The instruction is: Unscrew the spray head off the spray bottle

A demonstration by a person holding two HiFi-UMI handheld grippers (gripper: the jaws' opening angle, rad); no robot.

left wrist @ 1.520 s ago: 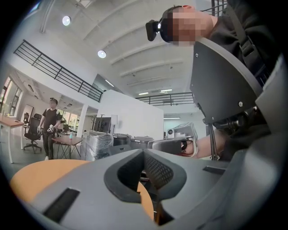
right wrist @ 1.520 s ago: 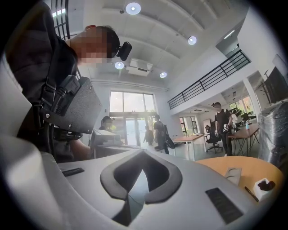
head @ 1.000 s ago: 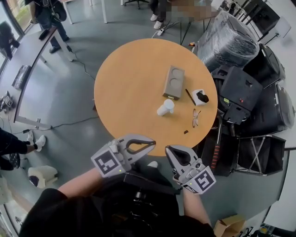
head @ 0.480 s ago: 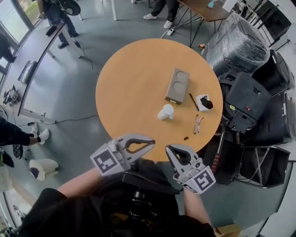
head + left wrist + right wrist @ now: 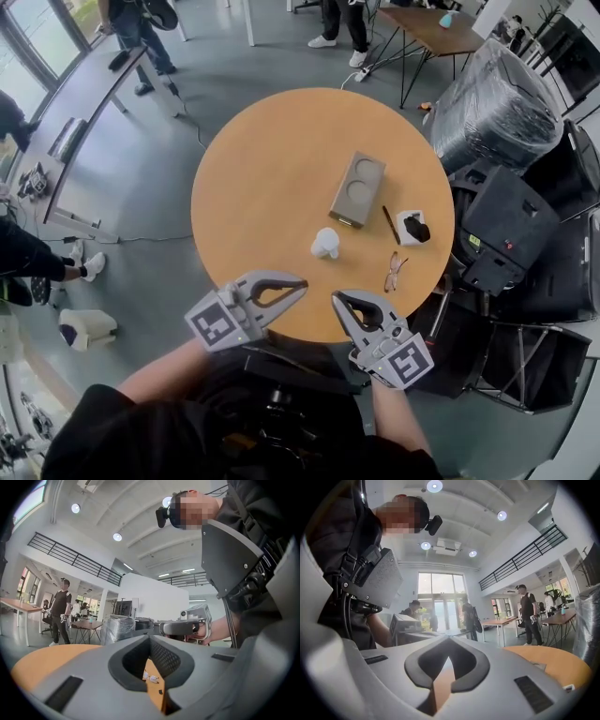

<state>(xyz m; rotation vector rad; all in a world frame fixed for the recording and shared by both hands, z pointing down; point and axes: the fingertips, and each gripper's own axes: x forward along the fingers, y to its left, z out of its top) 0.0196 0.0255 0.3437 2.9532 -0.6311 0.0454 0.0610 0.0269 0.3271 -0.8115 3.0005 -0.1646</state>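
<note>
Grippers: left grey two-jaw gripper (image 5: pixel 302 284) jaws together, empty; right grey two-jaw gripper (image 5: pixel 337 298) jaws together, empty | Task item: small white spray bottle (image 5: pixel 325 243) on round wooden table (image 5: pixel 253 169), apart from both grippers, near grey rectangular block (image 5: pixel 357 189)

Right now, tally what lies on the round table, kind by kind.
Spray bottle: 1
Grey two-hole block: 1
Dark stick: 1
White box: 1
Glasses: 1
Total: 5
</note>
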